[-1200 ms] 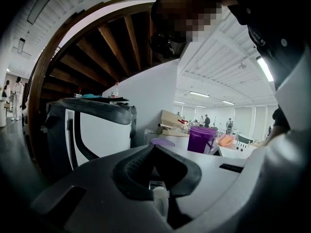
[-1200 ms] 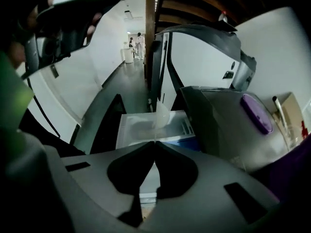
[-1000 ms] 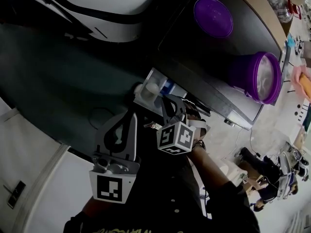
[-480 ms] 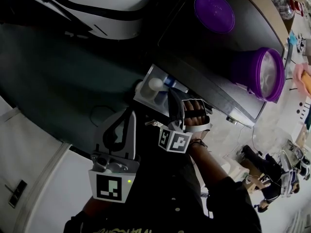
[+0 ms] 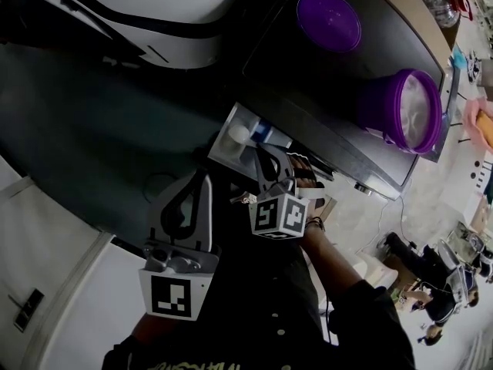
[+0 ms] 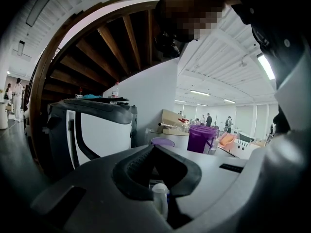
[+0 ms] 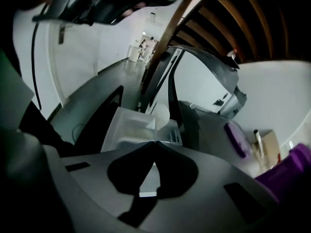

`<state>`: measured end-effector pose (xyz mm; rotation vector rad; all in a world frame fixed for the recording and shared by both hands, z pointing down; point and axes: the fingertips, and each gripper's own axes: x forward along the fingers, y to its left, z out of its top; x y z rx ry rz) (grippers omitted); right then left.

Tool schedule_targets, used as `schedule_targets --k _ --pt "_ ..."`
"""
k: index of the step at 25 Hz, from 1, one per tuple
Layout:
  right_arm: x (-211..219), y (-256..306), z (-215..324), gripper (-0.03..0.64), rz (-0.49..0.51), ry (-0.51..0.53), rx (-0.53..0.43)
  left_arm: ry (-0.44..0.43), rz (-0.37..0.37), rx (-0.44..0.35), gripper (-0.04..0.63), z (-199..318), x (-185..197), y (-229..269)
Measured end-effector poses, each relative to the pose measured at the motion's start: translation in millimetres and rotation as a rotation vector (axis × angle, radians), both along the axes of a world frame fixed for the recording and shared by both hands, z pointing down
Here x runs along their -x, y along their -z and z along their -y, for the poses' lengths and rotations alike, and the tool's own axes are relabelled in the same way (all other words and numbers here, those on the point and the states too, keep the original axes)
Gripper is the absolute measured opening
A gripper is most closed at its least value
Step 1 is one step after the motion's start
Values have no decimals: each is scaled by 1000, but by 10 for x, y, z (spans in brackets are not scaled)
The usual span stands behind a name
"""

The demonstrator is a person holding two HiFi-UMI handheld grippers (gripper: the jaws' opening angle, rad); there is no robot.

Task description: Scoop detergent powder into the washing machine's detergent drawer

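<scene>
No legible text anywhere

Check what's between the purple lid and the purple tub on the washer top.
Nothing. In the head view, the stretch of washer top between the purple lid and the purple tub is bare.

- Detergent drawer [image 5: 223, 146]: part hidden under right tongs [image 5: 262, 156].
- Scoop [image 7: 160, 113]: handle mostly buried between those closed jaws.
- Purple tub [image 5: 381, 106]: contents washed out, unreadable.
</scene>
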<state>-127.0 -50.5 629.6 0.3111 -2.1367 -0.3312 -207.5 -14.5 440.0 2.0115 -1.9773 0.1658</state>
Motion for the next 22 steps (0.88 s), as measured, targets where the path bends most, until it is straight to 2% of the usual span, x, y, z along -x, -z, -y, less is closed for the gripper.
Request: schedule_targets --k 7,10,14,18,20,22 --pt "18 183 -117 32 273 -219 582 6 21 -35 15 7 -5 258" --pt "19 386 -136 34 411 -274 779 11 19 -53 15 23 0 365" --pt "-80 743 -109 33 581 -325 960 26 -3 -64 15 35 11 484" --pt "-141 1332 -41 34 796 -359 1128 30 -3 -117 15 112 50 661" --pt "-212 1622 42 34 897 -377 1151 27 -21 -117 15 136 39 715" --pt "-319 1894 153 34 989 -402 1135 20 -37 -129 15 164 21 788"
